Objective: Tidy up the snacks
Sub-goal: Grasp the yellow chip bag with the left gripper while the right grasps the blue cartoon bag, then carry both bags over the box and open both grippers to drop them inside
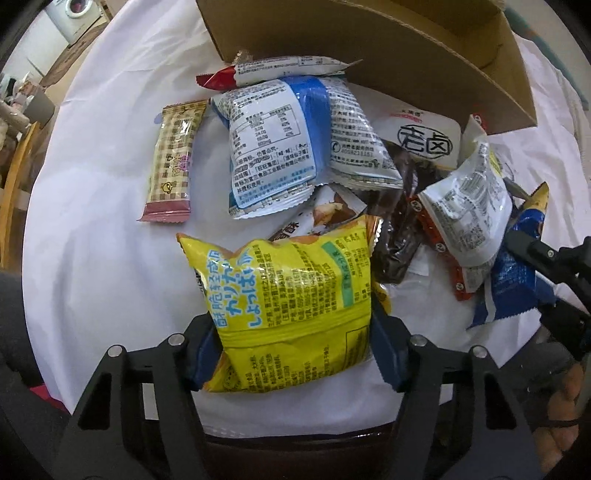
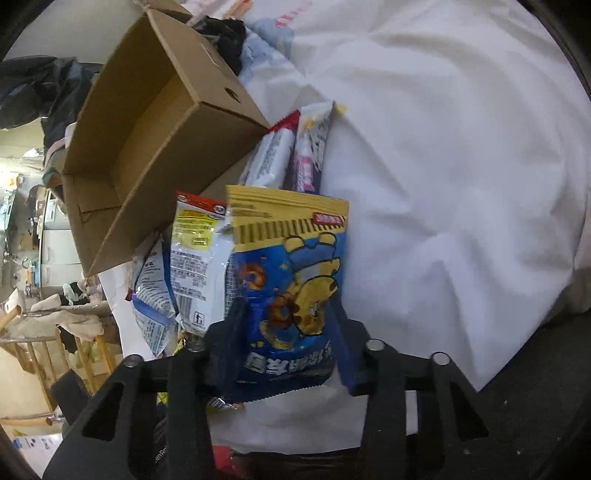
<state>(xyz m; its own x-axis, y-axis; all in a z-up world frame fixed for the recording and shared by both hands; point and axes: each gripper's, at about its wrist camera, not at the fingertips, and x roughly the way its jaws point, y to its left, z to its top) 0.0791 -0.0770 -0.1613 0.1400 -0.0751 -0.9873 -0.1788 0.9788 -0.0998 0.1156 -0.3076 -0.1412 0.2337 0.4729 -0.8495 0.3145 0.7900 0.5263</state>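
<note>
White cloth (image 1: 92, 221) covers the worktop, with a washing machine (image 1: 75, 16) off in the far background, and both grippers are busy. Left gripper (image 1: 291, 343) sits clamped on one yellow snack bag (image 1: 291, 306), its blue pads pressing the bag's two sides low down, the packet bulging forward between the jaws. Just beyond it lies the pile: one big blue-and-white packet (image 1: 288, 147), one checkered wafer bar (image 1: 173, 158) off to the left on its own, one red-ended bar (image 1: 273, 70) against the box, one white pack with black characters (image 1: 424, 140), one dark brown packet (image 1: 399, 240). Right gripper (image 2: 288, 332) is closed on one blue bear-print snack bag (image 2: 291, 288), pads squeezing its lower half, the yellow top edge pointing away. One open cardboard box (image 2: 147, 140) stands just left of that bag, tilted in view, nothing visible inside. Two slim bars (image 2: 291, 151) lie side by side beyond the bear bag, touching the box corner.
</note>
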